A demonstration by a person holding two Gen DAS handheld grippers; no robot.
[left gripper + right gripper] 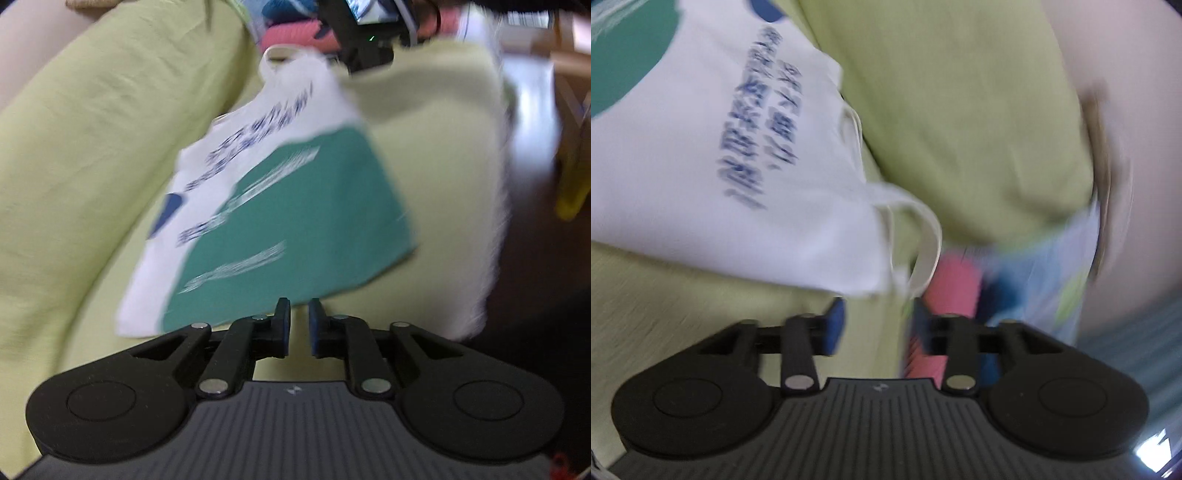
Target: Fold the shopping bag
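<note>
Shopping bag (280,206) flat on green sofa (85,155); left gripper (297,323) narrow gap, empty; right gripper (877,325) approx half-open, empty, near bag handles (923,236).

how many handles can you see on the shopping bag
2. In the right wrist view, one handle loop hangs off the shopping bag's corner nearest the gripper; a second handle lies along the bag's right edge farther up. Blur may hide detail.

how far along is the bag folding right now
Early on, as far as the blurred frames show. Done: the shopping bag is laid out flat on the green sofa cover, print side up, with no fold visible. In hand: nothing; the left claw sits just short of the bag's bottom edge with nothing between its fingers, and the right claw is open near the handles. Left: every fold.
</note>
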